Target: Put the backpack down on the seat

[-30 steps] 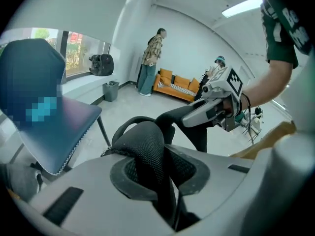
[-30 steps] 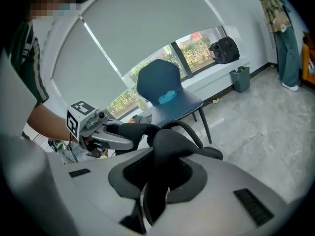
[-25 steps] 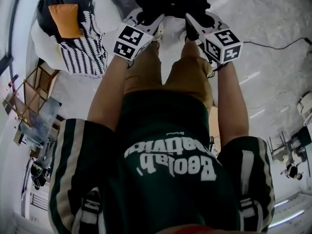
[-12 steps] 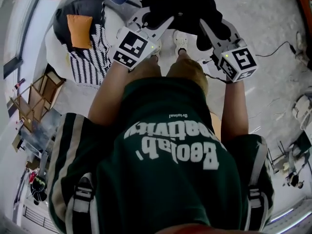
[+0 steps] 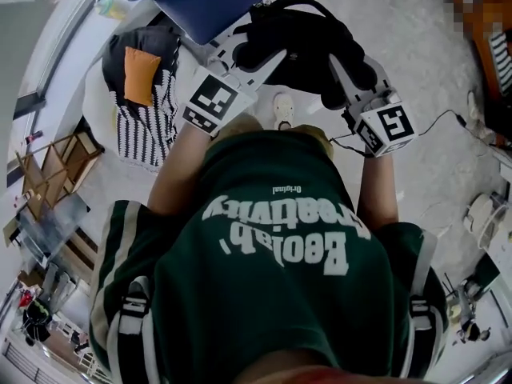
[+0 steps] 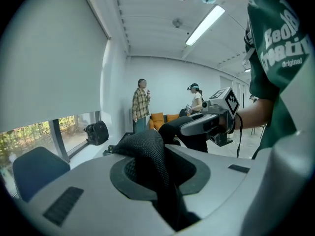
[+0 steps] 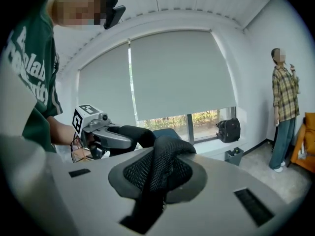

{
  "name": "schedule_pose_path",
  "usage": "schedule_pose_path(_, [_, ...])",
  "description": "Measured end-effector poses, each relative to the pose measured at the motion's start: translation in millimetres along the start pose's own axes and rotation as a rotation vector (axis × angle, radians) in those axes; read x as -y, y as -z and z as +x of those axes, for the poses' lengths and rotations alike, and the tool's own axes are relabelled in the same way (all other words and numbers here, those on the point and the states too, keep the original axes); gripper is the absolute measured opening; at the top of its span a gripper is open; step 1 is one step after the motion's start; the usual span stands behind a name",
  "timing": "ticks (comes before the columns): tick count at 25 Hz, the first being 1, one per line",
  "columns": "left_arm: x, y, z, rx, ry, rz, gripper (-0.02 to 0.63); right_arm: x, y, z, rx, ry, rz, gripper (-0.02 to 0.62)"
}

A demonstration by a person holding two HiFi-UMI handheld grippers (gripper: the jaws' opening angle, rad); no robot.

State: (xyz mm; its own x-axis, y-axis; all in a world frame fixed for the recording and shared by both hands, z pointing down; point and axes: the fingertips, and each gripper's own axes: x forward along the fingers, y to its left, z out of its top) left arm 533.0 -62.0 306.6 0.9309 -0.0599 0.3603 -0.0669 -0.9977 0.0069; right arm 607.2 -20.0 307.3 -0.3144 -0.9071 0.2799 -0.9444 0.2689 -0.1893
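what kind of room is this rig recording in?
Probably an office or lab lounge, not a home: long roller blinds over a window wall, a ceiling strip light, and an orange sofa at the far wall.

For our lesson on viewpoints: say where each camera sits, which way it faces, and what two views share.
Head view: on the person's head, looking steeply down at the backpack, left gripper, right gripper and green shirt.
Left gripper view: on the left gripper, looking along its jaws, shut on a mesh strap; right gripper and shirt show.
Right gripper view: on the right gripper, likewise shut on a mesh strap; left gripper shows.
Both gripper views share the plaid-shirted bystander.
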Motion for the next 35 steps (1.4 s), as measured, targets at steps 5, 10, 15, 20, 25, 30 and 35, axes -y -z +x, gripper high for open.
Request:
schedule_pose_path(5, [15.1,-47.4,3.7,0.048,-0.045,0.011,0.081,13.7,-39.0,-28.1,0.060,-0.046,-0.014,0.080])
schedule_pose_path(10, [10.5,-93.2,5.7,0.115,-0.110,0.039,0.081,31.5,-89.6,-33.5,0.120,-0.130,-0.101,0.080])
schedule_pose_path(15, [-0.8,-136.6,-1.7,0.166,-0.175,0.016,0.083,34.0,-140.2,-37.4,0.175,-0.217,-0.182,0.080])
schedule_pose_path(20, [2.0,-128.8,12.1,0.165,-0.220,0.016,0.083,40.3,-135.6,-38.6,0.206,-0.269,-0.195,0.080])
schedule_pose_path(25, [8.1,-89.2,18.4,0.137,-0.265,-0.029,0.083,39.3,-94.5,-27.5,0.178,-0.383,-0.189,0.080])
schedule_pose_path(30, [5.1,-31.8,1.8,0.068,-0.332,-0.119,0.083,19.1,-43.4,4.9,0.117,-0.493,-0.144,0.080])
schedule_pose_path(35, [-5.5,11.2,-56.6,0.021,-0.455,-0.188,0.083,-37.6,-18.1,47.4,0.049,-0.630,-0.197,0.080])
